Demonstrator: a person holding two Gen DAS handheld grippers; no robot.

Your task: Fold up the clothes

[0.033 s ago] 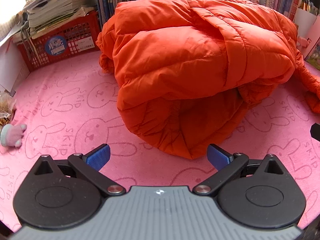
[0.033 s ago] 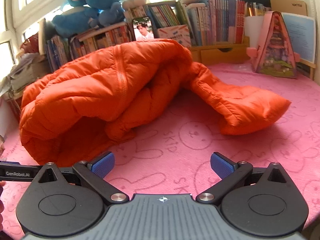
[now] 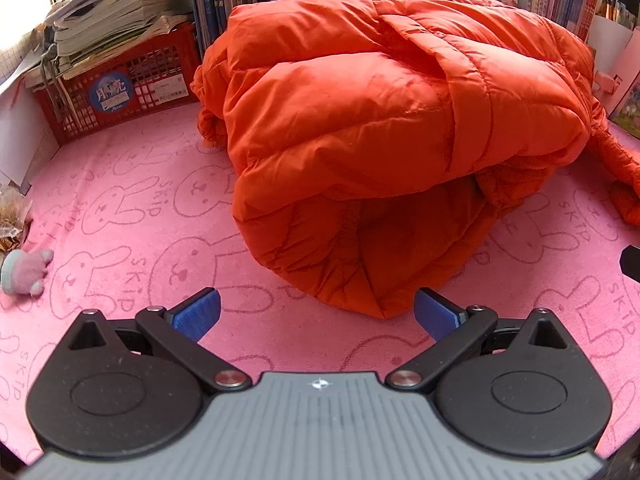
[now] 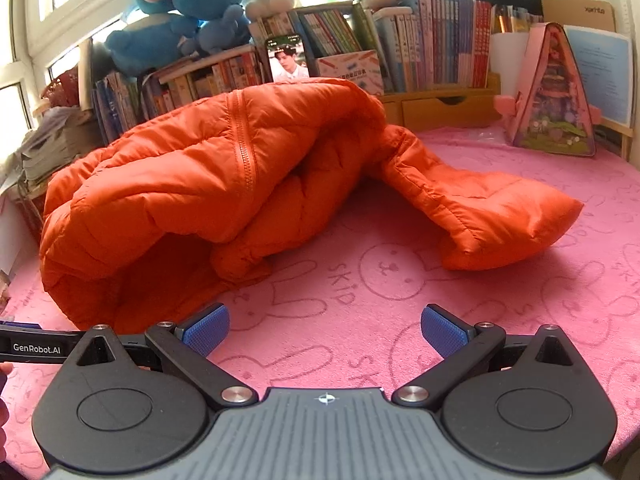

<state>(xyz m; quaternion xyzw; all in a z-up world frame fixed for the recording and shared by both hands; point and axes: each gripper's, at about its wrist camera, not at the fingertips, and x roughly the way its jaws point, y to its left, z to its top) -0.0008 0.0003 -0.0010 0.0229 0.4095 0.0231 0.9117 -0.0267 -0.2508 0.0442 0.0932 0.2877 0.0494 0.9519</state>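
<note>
A puffy orange down jacket (image 3: 380, 120) lies bundled on the pink rabbit-print cloth (image 3: 120, 220). Its lower hem points at my left gripper (image 3: 318, 312), which is open just short of the fabric with nothing between its blue pads. In the right wrist view the jacket (image 4: 180, 200) shows its zipper on top, and one sleeve (image 4: 500, 208) stretches out flat to the right. My right gripper (image 4: 326, 328) is open over bare cloth, a short way in front of the jacket and apart from it.
A red basket (image 3: 120, 92) stacked with papers stands at the back left, and rows of books (image 4: 400, 48) line the back. A small plush toy (image 3: 24, 272) lies at the left edge. A pink triangular box (image 4: 552, 96) stands back right, with blue stuffed toys (image 4: 180, 12) above the books.
</note>
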